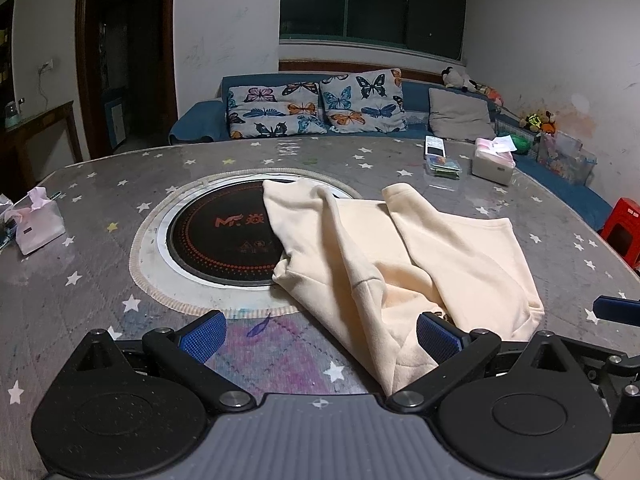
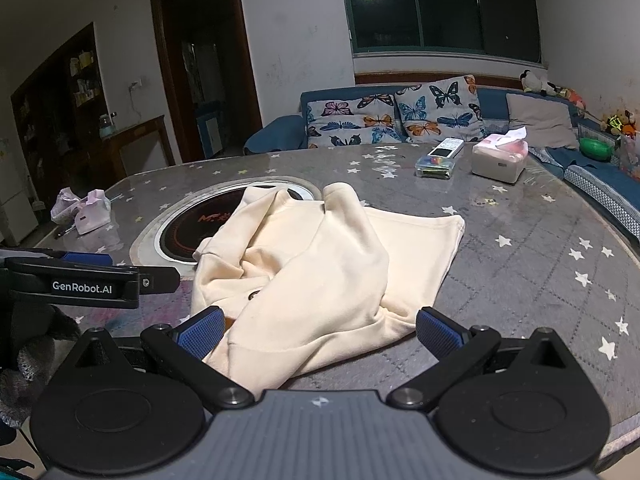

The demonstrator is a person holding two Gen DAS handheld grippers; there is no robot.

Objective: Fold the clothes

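On the starry table [image 1: 100, 216], a cream garment [image 1: 400, 248] lies crumpled, partly over the round black hotplate [image 1: 224, 236]. Left gripper [image 1: 320, 334] is spread wide and empty; the garment's near hem runs between its pads, mostly to its right. Right gripper [image 2: 318, 330] is also wide and empty, with the garment dead ahead, its near edge between the fingers. Long axis runs roughly away from both tools toward the sofa [image 2: 492, 100]. Right gripper looks better centred on the cloth, so likely the nearer for a first grab.
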